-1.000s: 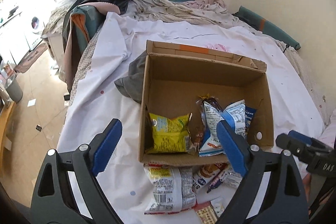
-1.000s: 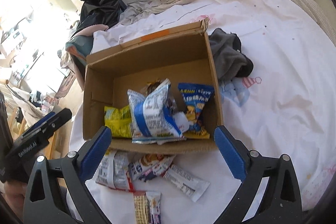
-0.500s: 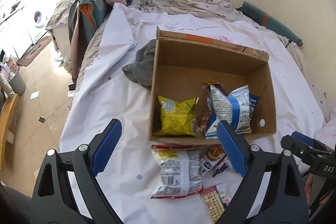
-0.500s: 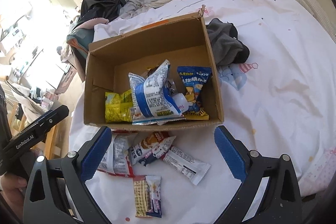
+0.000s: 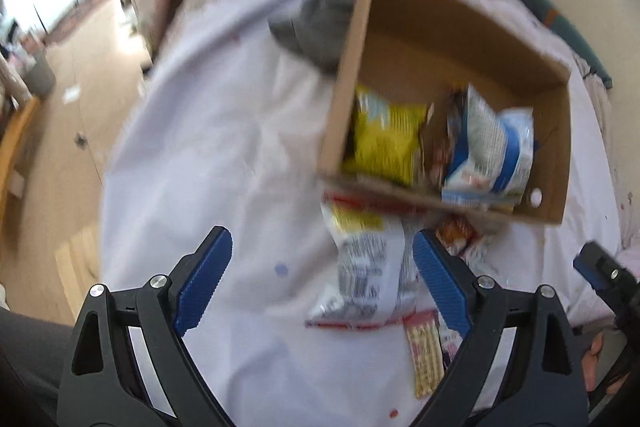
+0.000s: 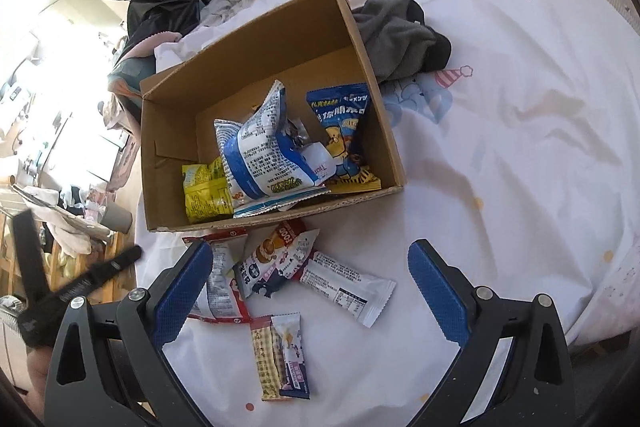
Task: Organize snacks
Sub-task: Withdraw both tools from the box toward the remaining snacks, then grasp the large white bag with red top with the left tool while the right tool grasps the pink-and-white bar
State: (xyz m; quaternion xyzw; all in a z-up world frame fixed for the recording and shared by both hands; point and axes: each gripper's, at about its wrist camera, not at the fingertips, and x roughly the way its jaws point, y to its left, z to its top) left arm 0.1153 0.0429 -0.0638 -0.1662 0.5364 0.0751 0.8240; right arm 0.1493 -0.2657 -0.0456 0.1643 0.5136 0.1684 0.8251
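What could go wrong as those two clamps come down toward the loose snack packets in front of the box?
The loose packets overlap on the sheet, so one set of jaws might pinch two at once. The left gripper and right gripper aim at the same pile and could bump. The cardboard box sits close and might be nudged.

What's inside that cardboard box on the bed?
The cardboard box holds a yellow snack bag, a white-and-blue bag and a blue bag. A dark wrapper peeks out between them; whatever lies beneath the bags is covered.
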